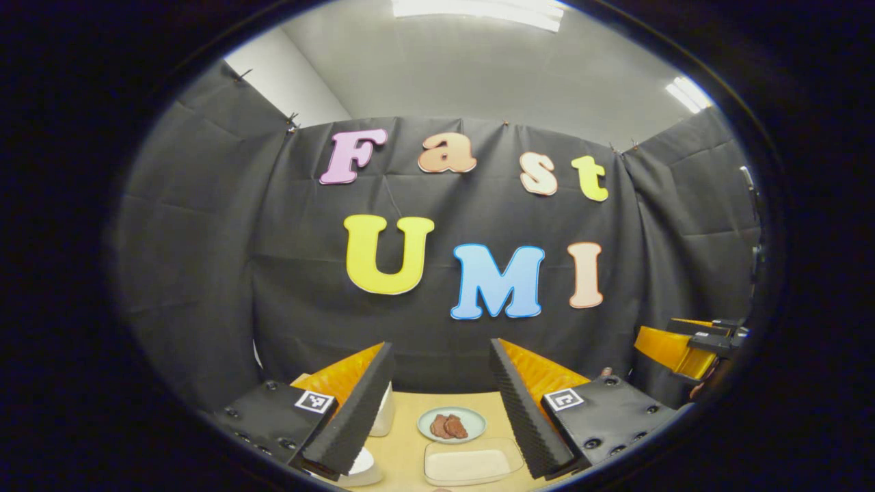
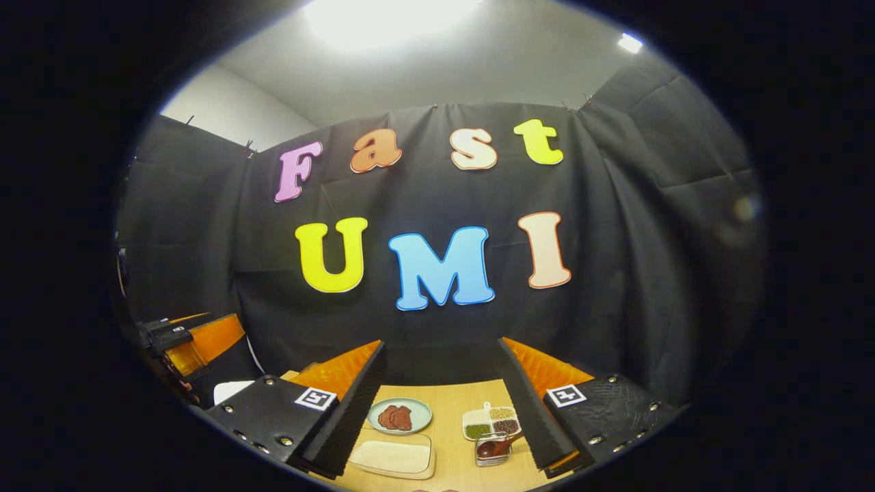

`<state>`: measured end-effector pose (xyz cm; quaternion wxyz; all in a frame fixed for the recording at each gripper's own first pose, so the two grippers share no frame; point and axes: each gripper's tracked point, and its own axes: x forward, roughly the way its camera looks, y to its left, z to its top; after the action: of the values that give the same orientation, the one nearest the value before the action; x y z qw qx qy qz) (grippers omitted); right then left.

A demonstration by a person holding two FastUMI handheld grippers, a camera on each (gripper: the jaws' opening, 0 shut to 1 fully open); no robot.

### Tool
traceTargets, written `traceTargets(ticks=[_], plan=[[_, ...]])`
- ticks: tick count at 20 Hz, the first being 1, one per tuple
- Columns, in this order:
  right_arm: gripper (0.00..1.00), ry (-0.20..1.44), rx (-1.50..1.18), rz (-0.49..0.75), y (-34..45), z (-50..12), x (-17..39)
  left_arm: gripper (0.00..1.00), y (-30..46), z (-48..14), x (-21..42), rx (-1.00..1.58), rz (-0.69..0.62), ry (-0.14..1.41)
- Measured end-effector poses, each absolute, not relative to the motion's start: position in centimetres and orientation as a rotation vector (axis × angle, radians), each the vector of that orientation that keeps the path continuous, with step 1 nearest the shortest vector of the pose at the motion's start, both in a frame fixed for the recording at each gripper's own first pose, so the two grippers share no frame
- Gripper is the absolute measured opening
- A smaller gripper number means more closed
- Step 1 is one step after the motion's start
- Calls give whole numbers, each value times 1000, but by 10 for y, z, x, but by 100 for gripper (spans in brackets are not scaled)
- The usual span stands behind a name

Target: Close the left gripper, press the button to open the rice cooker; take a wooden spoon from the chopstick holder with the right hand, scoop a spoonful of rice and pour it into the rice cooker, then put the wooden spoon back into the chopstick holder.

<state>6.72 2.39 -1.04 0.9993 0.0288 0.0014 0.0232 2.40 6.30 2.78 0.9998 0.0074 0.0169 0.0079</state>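
The left gripper [image 1: 441, 403] hangs above the table [image 1: 403, 437] with fingers spread wide and nothing between them. At its 7 o'clock, a white rounded shape, likely the rice cooker [image 1: 362, 466], is mostly hidden behind the finger.

The right gripper [image 2: 441, 403] is likewise spread and empty. At its 5 o'clock, the wooden spoon [image 2: 497, 447] stands in the clear chopstick holder [image 2: 491, 451], partly cut off by the finger; the grain dish [image 2: 491, 420] lies just beyond.

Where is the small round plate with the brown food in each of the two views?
Left gripper view: the plate lies low in the middle, between the gripper's fingers.
Right gripper view: the plate lies low, left of middle.
Shared landmark: the shallow rectangular dish just before it.
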Motion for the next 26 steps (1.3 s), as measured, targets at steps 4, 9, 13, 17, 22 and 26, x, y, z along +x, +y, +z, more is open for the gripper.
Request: traceTargets(ticks=[4, 9, 13, 17, 22, 26], plan=[[96, 7, 66, 38, 33, -10, 65, 97, 69, 25, 25, 0, 2, 37], [96, -12, 39, -2, 38, -3, 48, 97, 77, 8, 13, 1, -24, 64], [96, -17, 36, 5, 47, 0, 50, 95, 84, 9, 13, 8, -19, 68], [96, -18, 48, 57, 52, -2, 54, 97, 74, 16, 11, 11, 10, 45], [96, 6, 56, 96, 31, 3, 59, 97, 41, 25, 22, -35, 34, 9], [96, -9, 65, 111, 10, 12, 61, 97, 18, 26, 28, -3, 51, 0]])
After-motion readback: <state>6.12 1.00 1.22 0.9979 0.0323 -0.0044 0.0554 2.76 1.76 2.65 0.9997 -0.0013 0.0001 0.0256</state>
